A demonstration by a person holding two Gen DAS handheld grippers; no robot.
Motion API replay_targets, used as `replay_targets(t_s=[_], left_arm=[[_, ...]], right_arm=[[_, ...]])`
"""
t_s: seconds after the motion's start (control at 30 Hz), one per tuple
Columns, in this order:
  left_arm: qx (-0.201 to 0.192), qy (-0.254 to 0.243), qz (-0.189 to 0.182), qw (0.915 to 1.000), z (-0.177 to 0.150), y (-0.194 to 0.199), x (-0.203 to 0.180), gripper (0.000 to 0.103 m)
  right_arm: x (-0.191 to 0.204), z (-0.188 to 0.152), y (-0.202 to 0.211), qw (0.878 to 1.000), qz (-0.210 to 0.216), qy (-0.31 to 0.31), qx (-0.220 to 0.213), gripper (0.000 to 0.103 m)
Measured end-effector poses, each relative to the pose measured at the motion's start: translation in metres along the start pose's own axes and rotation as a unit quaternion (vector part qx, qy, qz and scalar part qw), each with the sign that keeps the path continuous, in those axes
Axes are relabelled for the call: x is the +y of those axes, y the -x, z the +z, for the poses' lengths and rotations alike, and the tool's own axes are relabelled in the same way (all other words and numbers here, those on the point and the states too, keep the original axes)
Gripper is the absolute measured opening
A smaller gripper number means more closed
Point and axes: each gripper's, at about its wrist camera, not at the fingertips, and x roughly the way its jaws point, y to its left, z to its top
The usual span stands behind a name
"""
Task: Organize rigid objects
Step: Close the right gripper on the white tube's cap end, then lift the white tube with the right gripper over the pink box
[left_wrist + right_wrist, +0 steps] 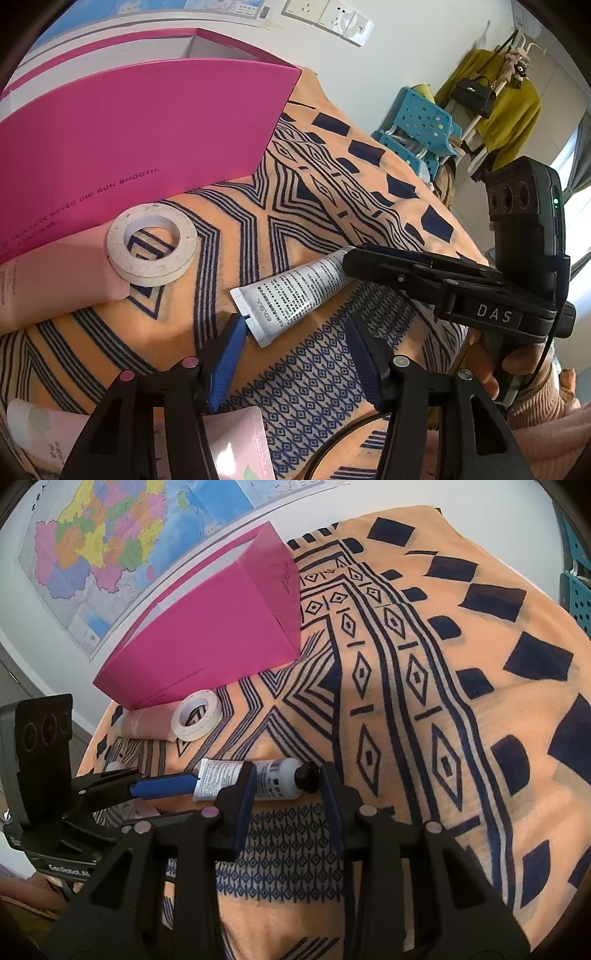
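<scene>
- On the patterned orange blanket (258, 221), left wrist view: a white tube (291, 295) lies flat, crimped end towards the camera. The left gripper (295, 332) stands open, its blue pads apart, one pad just beside the crimp, holding nothing. The right gripper (351, 254) reaches in from the right over the tube's cap end; from here its grip cannot be told. A tape roll (152, 244) lies near the open pink box (140, 129), partly on a pale pink tube (55, 284).
- Right wrist view: the right gripper (288, 775) is open around the cap end of the white tube (251, 779), its left pad in front of the body, its right pad just beside the black cap (306, 777); contact cannot be confirmed. The left gripper (162, 786) comes in from the left, one blue pad at the crimp.
- Judgement: the step is picking up the tube, probably for the pink box (207, 642). Centre the jaws on the firm shoulder below the cap, close squarely, and lift level.
</scene>
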Motion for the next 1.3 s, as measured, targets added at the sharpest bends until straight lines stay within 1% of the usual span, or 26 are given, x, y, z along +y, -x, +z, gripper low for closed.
replay_targets(t_s=[0.07,0.13,0.17,0.23,0.3,0.37,0.43,0.53,0.67,0.77,0.87,1.0,1.1,1.3], left_arm=[[-0.001,0.005,-0.002,1.0,0.001,0.001,0.001,0.058],[-0.003,0.007,-0.005,1.0,0.001,0.002,0.001,0.058],[-0.007,0.006,-0.017,0.9998,0.002,0.005,0.0,0.058],[-0.013,-0.003,-0.028,0.9995,0.003,0.009,-0.007,0.058],[-0.018,-0.016,-0.018,0.9996,0.004,0.01,-0.014,0.058],[-0.018,-0.024,-0.002,0.9996,0.004,0.009,-0.017,0.058],[-0.019,-0.016,0.002,0.9997,0.003,0.011,-0.013,0.058],[-0.029,-0.003,0.02,0.9994,-0.001,0.021,0.0,0.058],[-0.026,0.024,0.028,0.999,-0.007,0.025,0.018,0.058],[-0.016,0.036,0.028,0.9988,-0.01,0.02,0.024,0.058],[-0.01,0.034,0.022,0.9991,-0.009,0.014,0.022,0.058],[-0.01,0.028,0.021,0.9993,-0.007,0.01,0.017,0.063],[-0.011,0.035,0.012,0.9993,-0.006,0.01,0.017,0.066],[-0.02,0.043,0.01,0.9988,-0.004,0.014,0.018,0.066]], right_arm=[[0.001,0.0,0.0,1.0,-0.001,0.004,0.0,0.039],[0.004,0.0,0.0,1.0,-0.003,0.008,0.0,0.039],[0.004,0.001,0.0,1.0,-0.001,0.008,-0.001,0.039],[0.006,0.002,0.001,1.0,0.021,0.006,0.0,0.038],[0.013,0.003,0.0,0.999,0.028,0.016,0.0,0.036],[0.022,0.003,-0.005,0.999,0.022,0.031,0.002,0.035],[0.024,0.003,-0.008,0.999,0.015,0.034,0.001,0.035],[0.019,0.003,-0.007,0.999,0.018,0.026,0.001,0.035],[0.014,0.003,-0.009,1.0,0.017,0.021,0.006,0.035],[0.017,0.0,-0.012,0.999,0.019,0.028,0.009,0.035],[0.019,-0.001,-0.015,0.999,0.025,0.031,0.011,0.035],[0.018,-0.002,-0.017,0.999,0.032,0.027,0.011,0.035],[0.014,-0.002,-0.017,0.999,0.039,0.019,0.009,0.035],[0.016,0.0,-0.015,0.999,0.039,0.014,0.007,0.035]])
